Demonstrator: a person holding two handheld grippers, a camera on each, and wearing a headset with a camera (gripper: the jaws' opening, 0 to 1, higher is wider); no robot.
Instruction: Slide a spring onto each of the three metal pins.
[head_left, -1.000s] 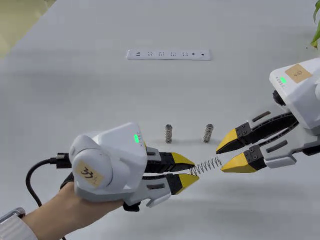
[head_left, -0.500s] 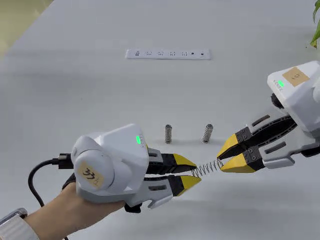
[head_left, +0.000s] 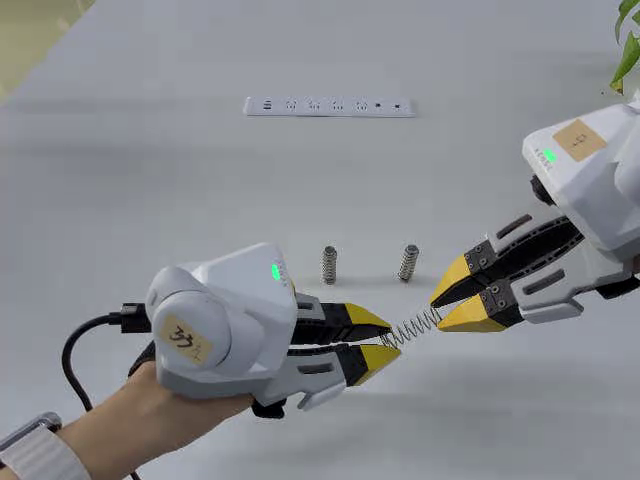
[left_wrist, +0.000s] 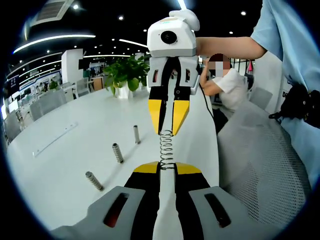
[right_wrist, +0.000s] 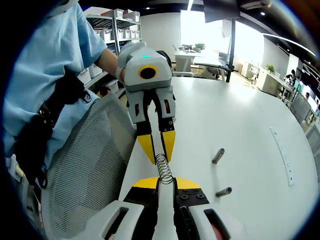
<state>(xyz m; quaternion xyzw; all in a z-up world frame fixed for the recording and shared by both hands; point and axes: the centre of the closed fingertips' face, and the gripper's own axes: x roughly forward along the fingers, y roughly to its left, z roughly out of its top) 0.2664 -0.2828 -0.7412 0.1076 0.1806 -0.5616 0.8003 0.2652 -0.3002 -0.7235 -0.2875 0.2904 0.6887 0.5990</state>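
Right gripper (head_left: 438, 308): fingers, spread a second ago, now pinch the far end of the spring (head_left: 410, 326).
Left gripper (head_left: 386, 341): pinches its near end.
Spring: aloft, spanning both fingertip pairs.
Pins: two sprung pins (head_left: 329, 264) beyond the fingertips; bare pin (left_wrist: 136, 134) awaits.
Meaning: handover likely, last spring.

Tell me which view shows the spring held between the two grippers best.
The left gripper view: the spring runs full length, coils distinct, from the left gripper up to the right gripper. The head view shows it side-on but small. The right gripper view shows it foreshortened, tilted toward the camera.
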